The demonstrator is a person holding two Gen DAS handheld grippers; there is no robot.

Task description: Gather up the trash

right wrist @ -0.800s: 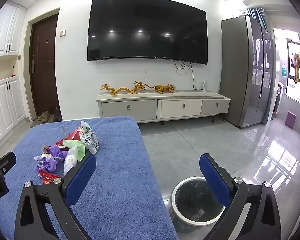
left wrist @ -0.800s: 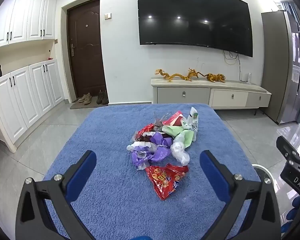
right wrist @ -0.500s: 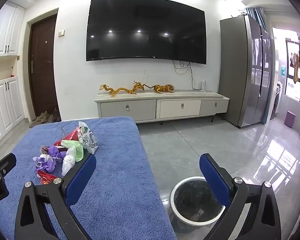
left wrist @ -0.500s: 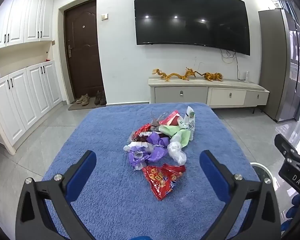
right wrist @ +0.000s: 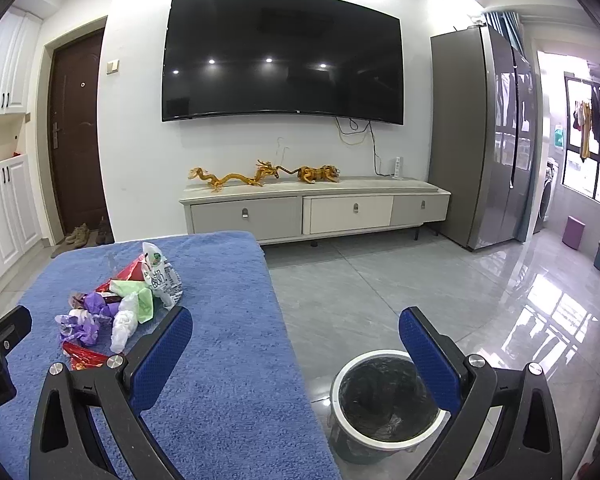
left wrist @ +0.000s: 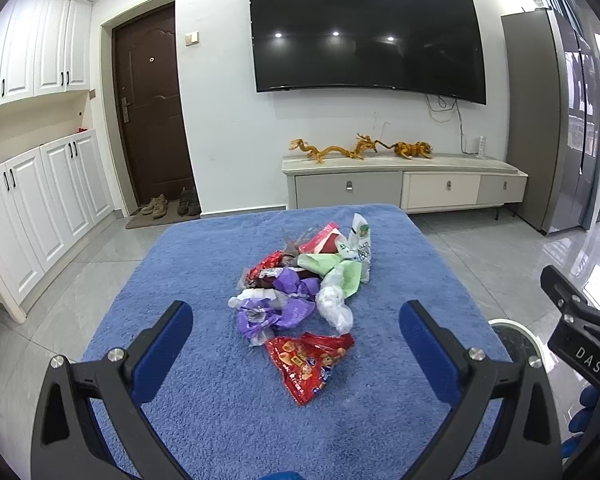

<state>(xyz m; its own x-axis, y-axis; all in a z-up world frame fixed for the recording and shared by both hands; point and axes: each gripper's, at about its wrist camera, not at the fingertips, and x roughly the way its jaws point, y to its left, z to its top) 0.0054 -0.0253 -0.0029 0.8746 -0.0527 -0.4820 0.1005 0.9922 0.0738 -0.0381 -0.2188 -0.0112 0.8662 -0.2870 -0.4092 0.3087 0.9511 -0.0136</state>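
A pile of trash lies mid-table on the blue cloth (left wrist: 204,264): a red snack bag (left wrist: 310,360) nearest me, purple wrappers (left wrist: 272,312), a clear crumpled bag (left wrist: 334,308), green wrappers (left wrist: 340,270) and a white pouch (left wrist: 360,240). My left gripper (left wrist: 296,344) is open and empty, just short of the red bag. My right gripper (right wrist: 296,352) is open and empty over the table's right edge, right of the pile (right wrist: 124,300). A white-rimmed bin with a black liner (right wrist: 384,396) stands on the floor below it.
The right gripper's body (left wrist: 580,340) shows at the right edge of the left wrist view. Behind the table are a TV cabinet (right wrist: 312,212), a grey fridge (right wrist: 484,136) and white cupboards (left wrist: 40,208). Grey tiled floor surrounds the table.
The left gripper has shifted slightly so the pile sits a little left and lower in view. The right gripper has hardly moved. Both stay open.
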